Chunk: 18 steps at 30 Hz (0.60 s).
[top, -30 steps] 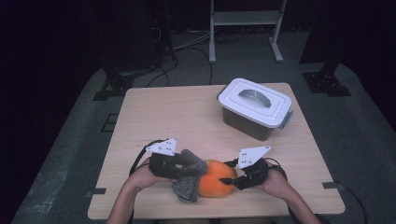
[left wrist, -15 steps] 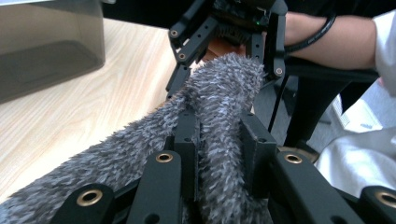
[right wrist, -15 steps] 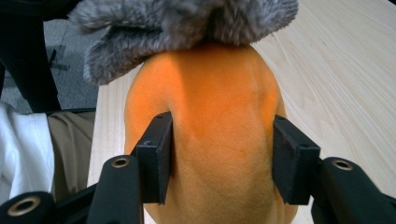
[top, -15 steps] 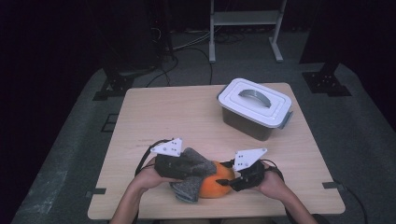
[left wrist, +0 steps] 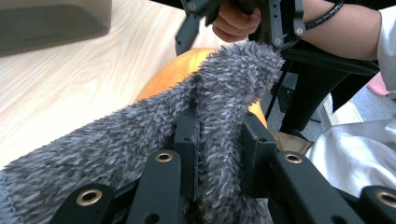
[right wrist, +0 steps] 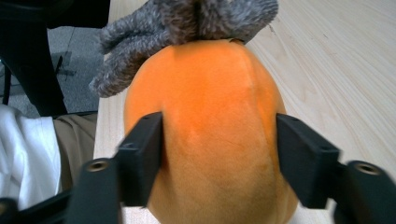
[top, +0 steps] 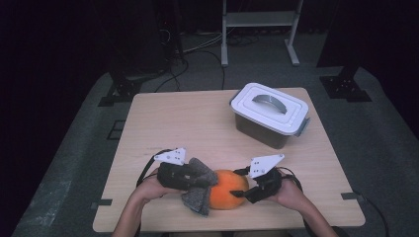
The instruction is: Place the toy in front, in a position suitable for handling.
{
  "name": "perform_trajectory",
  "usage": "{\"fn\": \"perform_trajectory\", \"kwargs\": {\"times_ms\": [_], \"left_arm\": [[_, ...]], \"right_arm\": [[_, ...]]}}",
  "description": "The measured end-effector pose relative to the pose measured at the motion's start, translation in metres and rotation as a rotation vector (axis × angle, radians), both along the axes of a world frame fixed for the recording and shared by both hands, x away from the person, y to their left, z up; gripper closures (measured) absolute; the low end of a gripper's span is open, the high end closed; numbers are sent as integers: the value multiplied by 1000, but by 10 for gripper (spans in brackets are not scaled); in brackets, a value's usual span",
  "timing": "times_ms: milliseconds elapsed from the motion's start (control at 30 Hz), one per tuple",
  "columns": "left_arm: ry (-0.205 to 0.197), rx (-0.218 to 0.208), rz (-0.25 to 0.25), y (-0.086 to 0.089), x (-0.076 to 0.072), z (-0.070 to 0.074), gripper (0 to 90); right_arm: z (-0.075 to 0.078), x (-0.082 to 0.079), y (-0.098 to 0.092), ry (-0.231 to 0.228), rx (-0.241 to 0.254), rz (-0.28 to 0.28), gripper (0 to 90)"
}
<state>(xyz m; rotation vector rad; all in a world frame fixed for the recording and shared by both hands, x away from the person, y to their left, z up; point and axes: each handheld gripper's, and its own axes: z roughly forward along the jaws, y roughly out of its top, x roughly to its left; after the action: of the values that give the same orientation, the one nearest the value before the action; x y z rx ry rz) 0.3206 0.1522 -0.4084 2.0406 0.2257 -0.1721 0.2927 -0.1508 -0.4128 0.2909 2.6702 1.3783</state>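
Observation:
An orange plush ball [top: 228,195] lies near the table's front edge, with a grey fuzzy cloth [top: 196,193] draped over its left side. My left gripper [top: 205,181] is shut on a fold of that grey cloth [left wrist: 140,135], which bunches between the jaws, with the orange ball [left wrist: 169,73] just beyond. My right gripper [top: 241,184] reaches in from the right. Its jaws have just been opening and now flank the orange ball [right wrist: 210,93] on both sides without squeezing it. The grey cloth [right wrist: 187,18] caps the ball's far end.
A white lidded box with a grey handle [top: 269,113] stands at the back right of the wooden table [top: 188,123]. A metal shelf frame [top: 259,19] and cables lie on the dark floor beyond. The person's lap is below the front edge.
The left gripper with the cloth edged right toward the ball, then back left. The right hand stays in place against the ball.

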Motion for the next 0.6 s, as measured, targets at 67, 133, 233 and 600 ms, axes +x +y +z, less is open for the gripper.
{"fn": "perform_trajectory", "kwargs": {"times_ms": [67,133,233,600], "left_arm": [[-1,5,-2,1,0,0,717],[0,5,-4,1,0,0,716],[3,4,-10,1,0,0,716],[-55,-53,63,-3,0,18,715]], "right_arm": [[1,2,-3,19,13,-11,277],[0,4,-7,52,29,-25,256],[-4,9,-12,102,46,-35,228],[2,4,-9,-3,32,-44,510]]}}
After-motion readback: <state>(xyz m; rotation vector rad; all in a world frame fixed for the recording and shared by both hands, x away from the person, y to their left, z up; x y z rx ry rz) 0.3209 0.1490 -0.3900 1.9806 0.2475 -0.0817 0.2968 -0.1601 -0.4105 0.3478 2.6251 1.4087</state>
